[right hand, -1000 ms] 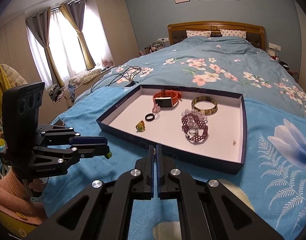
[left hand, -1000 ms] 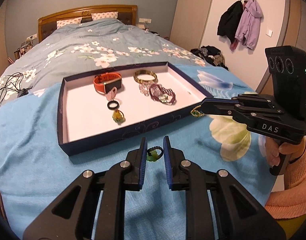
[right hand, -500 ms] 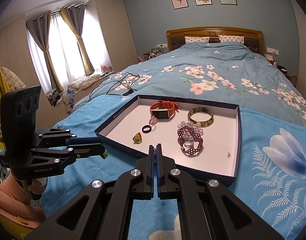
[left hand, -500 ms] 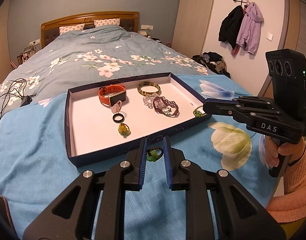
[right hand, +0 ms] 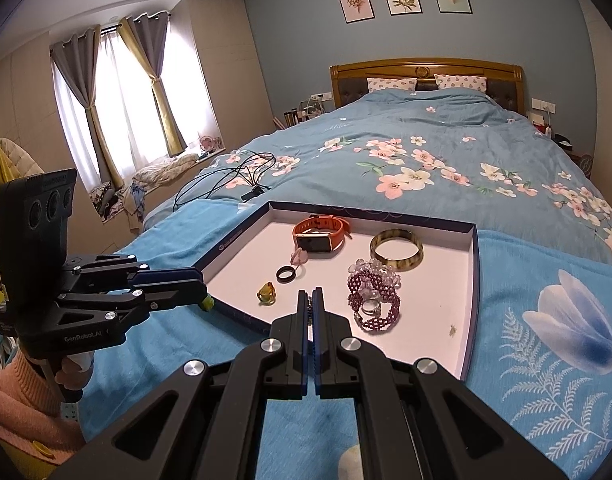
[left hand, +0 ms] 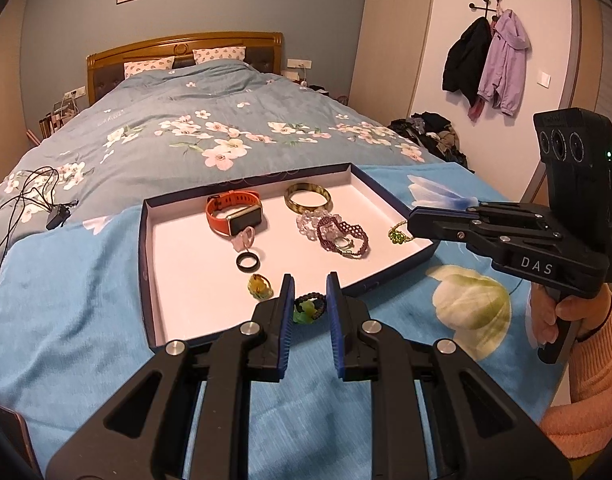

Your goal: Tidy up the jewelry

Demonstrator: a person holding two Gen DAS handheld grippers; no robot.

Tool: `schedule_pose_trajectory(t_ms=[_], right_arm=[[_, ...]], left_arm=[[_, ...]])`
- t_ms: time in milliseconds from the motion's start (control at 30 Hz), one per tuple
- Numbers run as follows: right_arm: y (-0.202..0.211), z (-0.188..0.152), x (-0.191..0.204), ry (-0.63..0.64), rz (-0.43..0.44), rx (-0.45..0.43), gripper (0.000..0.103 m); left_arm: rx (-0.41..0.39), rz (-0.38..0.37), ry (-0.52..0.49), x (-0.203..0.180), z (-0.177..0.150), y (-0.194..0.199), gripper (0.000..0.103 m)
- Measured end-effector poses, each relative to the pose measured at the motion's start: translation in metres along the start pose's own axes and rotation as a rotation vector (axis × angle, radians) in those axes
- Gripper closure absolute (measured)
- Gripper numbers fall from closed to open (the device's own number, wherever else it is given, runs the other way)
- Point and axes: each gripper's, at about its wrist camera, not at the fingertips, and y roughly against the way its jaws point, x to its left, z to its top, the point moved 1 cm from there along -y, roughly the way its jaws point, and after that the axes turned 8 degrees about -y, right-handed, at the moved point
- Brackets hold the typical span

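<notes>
A dark blue tray (left hand: 146, 264) with a white floor lies on the blue blanket. In it are an orange watch (left hand: 234, 212), a gold bangle (left hand: 308, 198), a black ring (left hand: 248, 262), a yellow-green ring (left hand: 260, 285) and purple bead bracelets (left hand: 342, 236). My left gripper (left hand: 310, 306) is shut on a dark ring with a green stone (left hand: 308, 308), above the tray's near edge. My right gripper (right hand: 311, 308) is shut on a thin gold-green chain (left hand: 398, 234), held over the tray's right side. The tray (right hand: 476, 280) also shows in the right wrist view.
The tray rests on a bed with a floral duvet (left hand: 210, 132). Black cables (left hand: 30, 196) lie on the duvet at the left. Coats (left hand: 486, 64) hang on the right wall. A window with curtains (right hand: 122, 100) is at the left.
Both grippers have risen and moved forward over the tray, each still holding its piece. The ring is now above the tray's near edge; the chain is over the right side.
</notes>
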Motion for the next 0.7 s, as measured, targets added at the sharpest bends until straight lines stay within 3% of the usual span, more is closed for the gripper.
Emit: schedule_pose_trajectory(t_ms=[700], right_arm=[[-0.021, 0.013, -0.010, -0.018, -0.017, 0.003, 0.102]], left_arm=[[0.005, 0.037, 0.002, 0.012, 0.014, -0.016, 0.086]])
